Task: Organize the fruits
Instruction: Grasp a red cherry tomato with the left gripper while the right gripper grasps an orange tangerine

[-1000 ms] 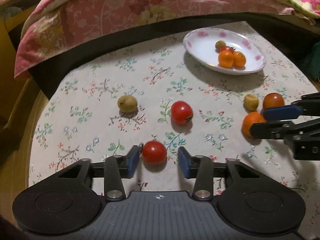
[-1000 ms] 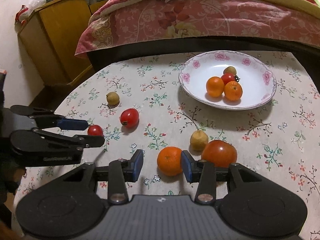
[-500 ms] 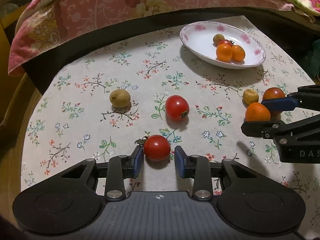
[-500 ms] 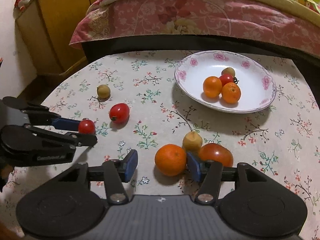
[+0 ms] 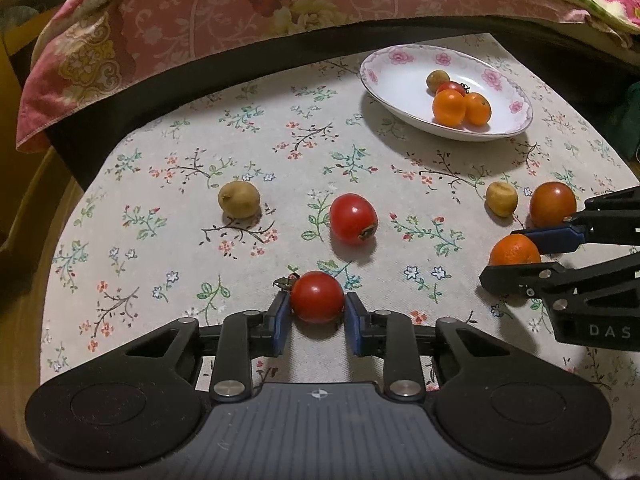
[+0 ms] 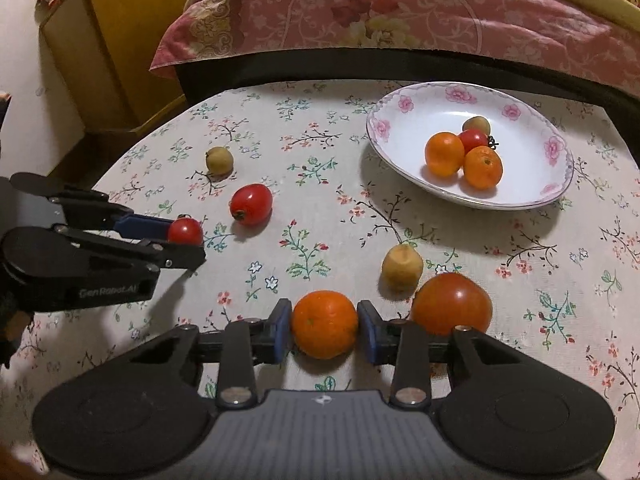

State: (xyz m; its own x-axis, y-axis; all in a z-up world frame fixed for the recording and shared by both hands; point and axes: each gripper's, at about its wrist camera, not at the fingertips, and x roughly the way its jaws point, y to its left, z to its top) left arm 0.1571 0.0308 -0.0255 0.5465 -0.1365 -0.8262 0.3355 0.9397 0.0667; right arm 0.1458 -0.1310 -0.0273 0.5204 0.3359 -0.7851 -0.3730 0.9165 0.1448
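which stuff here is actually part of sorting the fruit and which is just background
Part of the job:
- left gripper, shut on a small red tomato
- right gripper, shut on an orange
- plate with fruit already in it
- loose on the cloth: oval tomato, large tomato, two yellowish fruits

Just lying about:
- pink quilt
- wooden cabinet

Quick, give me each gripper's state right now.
Left gripper: closed on the small tomato, which sits on the cloth.
Right gripper: closed on the orange, also on the cloth.
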